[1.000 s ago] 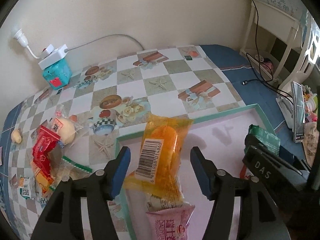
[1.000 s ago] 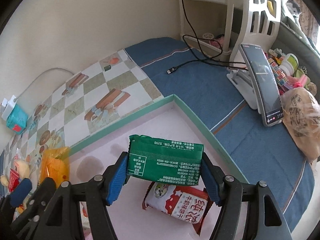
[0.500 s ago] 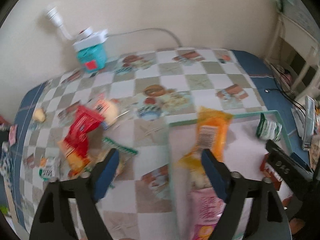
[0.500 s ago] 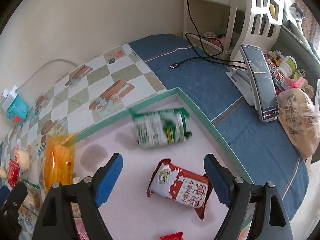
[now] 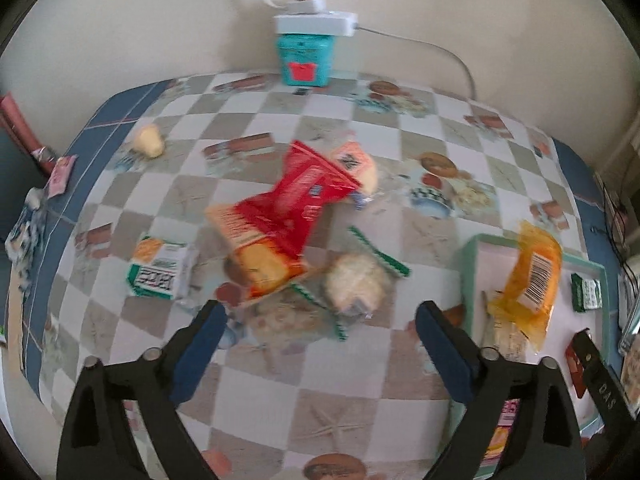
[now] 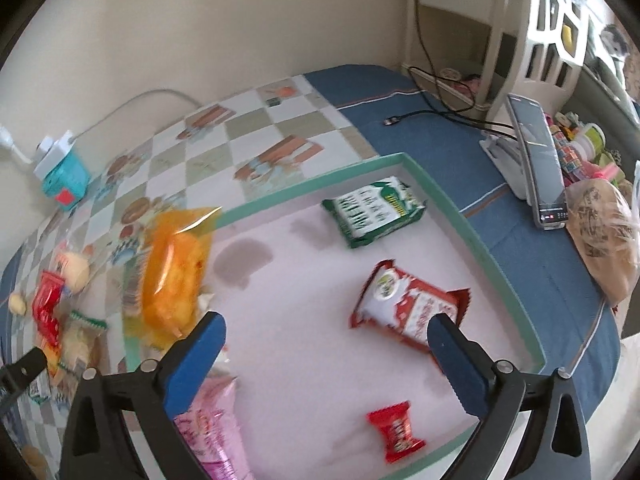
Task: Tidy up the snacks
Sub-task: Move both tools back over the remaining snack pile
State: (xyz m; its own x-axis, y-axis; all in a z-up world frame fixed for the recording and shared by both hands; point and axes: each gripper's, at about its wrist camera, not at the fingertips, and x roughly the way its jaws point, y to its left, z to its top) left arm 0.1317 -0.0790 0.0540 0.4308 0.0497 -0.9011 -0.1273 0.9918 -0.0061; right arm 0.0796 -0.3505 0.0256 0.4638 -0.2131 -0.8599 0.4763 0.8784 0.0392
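Observation:
My left gripper (image 5: 320, 344) is open and empty above a pile of loose snacks on the checked tablecloth: a red packet (image 5: 288, 208), a clear bag with a pale bun (image 5: 354, 286) and a green-and-white packet (image 5: 158, 270). My right gripper (image 6: 326, 360) is open and empty above the green-rimmed pink tray (image 6: 496, 272). In the tray lie a green packet (image 6: 374, 210), a red-and-white packet (image 6: 408, 306), a small red candy (image 6: 396, 432) and a pink packet (image 6: 216, 432). An orange packet (image 6: 176, 268) lies over the tray's left rim and also shows in the left wrist view (image 5: 532, 280).
A teal box (image 5: 306, 58) with a white power plug stands at the wall. A small pale snack (image 5: 148, 144) lies far left. A phone on a stand (image 6: 538, 160), a brown bag (image 6: 604, 236) and a black cable (image 6: 436, 112) are right of the tray.
The right gripper opened and let go of the green packet, which now lies in the tray. The left gripper released the orange packet and swung left over the loose snacks.

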